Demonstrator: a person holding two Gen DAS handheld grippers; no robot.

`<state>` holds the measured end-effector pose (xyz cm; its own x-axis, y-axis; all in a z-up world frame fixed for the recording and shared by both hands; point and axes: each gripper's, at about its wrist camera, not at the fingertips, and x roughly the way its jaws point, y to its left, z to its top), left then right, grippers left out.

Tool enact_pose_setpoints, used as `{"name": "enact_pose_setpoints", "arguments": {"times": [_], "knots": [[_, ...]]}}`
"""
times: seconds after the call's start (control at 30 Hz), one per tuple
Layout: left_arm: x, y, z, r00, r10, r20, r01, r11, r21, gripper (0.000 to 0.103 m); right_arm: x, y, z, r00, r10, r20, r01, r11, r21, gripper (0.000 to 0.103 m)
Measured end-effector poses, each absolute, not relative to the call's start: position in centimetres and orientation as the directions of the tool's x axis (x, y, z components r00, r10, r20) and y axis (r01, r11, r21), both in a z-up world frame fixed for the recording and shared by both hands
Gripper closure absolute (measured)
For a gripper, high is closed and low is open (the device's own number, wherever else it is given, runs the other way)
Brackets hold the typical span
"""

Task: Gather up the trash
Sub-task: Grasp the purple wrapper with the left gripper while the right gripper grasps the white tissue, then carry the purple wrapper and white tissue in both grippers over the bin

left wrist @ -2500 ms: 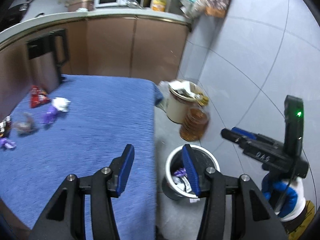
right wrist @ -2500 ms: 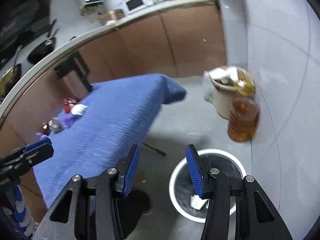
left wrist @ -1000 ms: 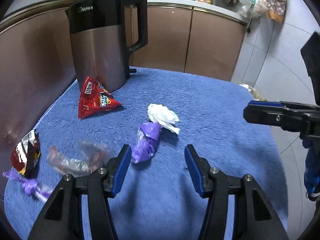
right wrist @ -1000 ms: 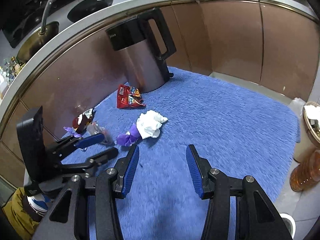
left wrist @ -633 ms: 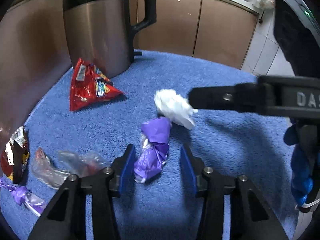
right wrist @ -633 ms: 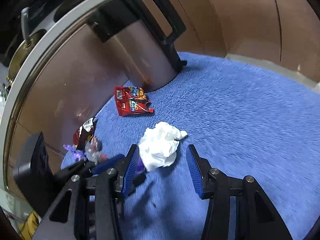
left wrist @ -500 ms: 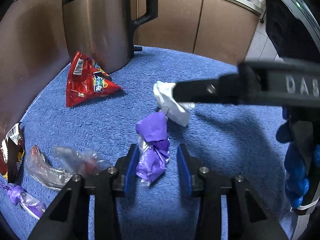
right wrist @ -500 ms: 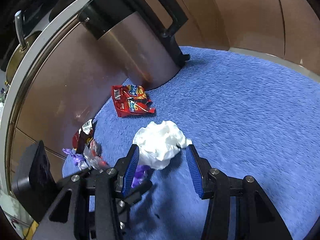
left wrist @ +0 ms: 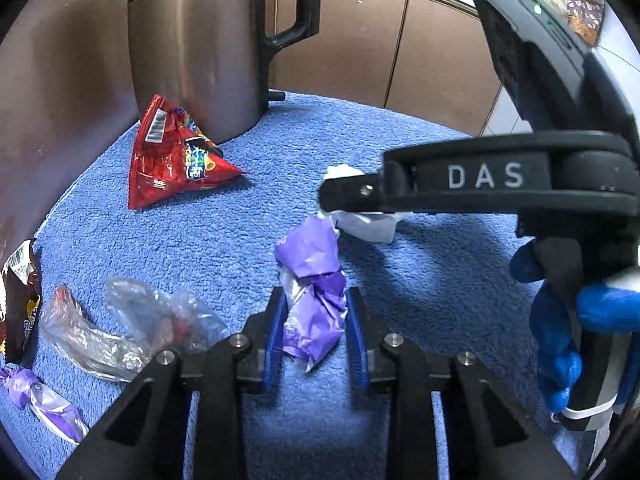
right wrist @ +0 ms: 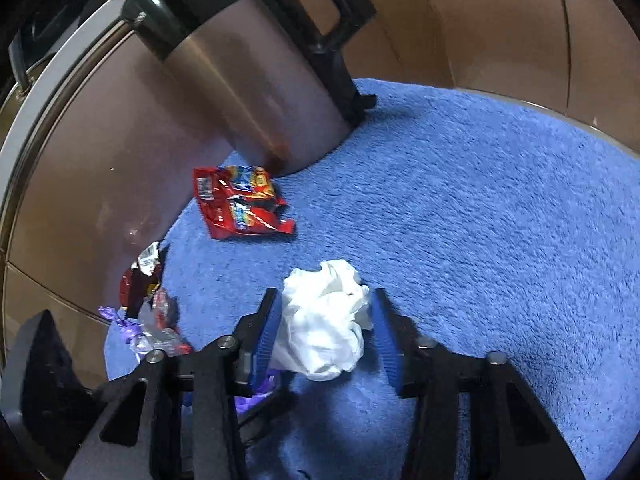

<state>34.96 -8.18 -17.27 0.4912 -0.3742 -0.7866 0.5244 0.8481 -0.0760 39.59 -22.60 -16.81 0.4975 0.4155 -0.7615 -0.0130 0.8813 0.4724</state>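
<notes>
A crumpled purple wrapper (left wrist: 314,292) lies on the blue cloth, and my left gripper (left wrist: 316,336) has closed its blue pads against both sides of it. A crumpled white tissue (right wrist: 324,320) sits between the pads of my right gripper (right wrist: 326,334), whose jaws stand a little wider than the tissue. In the left wrist view the tissue (left wrist: 366,224) shows partly behind the right gripper's finger. A red snack bag (left wrist: 172,160) lies by the kettle, and it also shows in the right wrist view (right wrist: 240,204).
A steel kettle (left wrist: 196,48) with a black handle stands at the back of the blue cloth (left wrist: 420,280). Clear plastic wrap (left wrist: 128,328), a dark red wrapper (left wrist: 18,300) and a small purple candy wrapper (left wrist: 44,404) lie at the left. Brown cabinets stand behind.
Both grippers moved from over the floor bin to the table. The left jaws narrowed onto the purple wrapper. The right gripper slid forward around the white tissue.
</notes>
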Motion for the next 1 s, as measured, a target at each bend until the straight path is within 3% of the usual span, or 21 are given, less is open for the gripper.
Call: {"name": "enact_pose_setpoints", "arguments": {"times": [0.1, 0.23, 1.0], "knots": [[34.7, -8.0, -17.1, 0.498, -0.372, -0.783, 0.523, 0.849, -0.071, 0.076, 39.3, -23.6, -17.1, 0.508, 0.417, -0.754, 0.003, 0.874, 0.486, 0.083], [33.6, -7.9, -16.5, 0.508, -0.379, -0.773, 0.521, 0.85, -0.075, 0.076, 38.1, -24.5, -16.4, 0.537, 0.413, -0.735, -0.004, 0.873, 0.488, 0.086], [18.5, -6.2, -13.1, 0.549, -0.358, -0.755, 0.51, 0.86, -0.037, 0.076, 20.0, -25.3, -11.0, 0.596, 0.387, -0.703, -0.09, 0.903, 0.421, 0.086]]}}
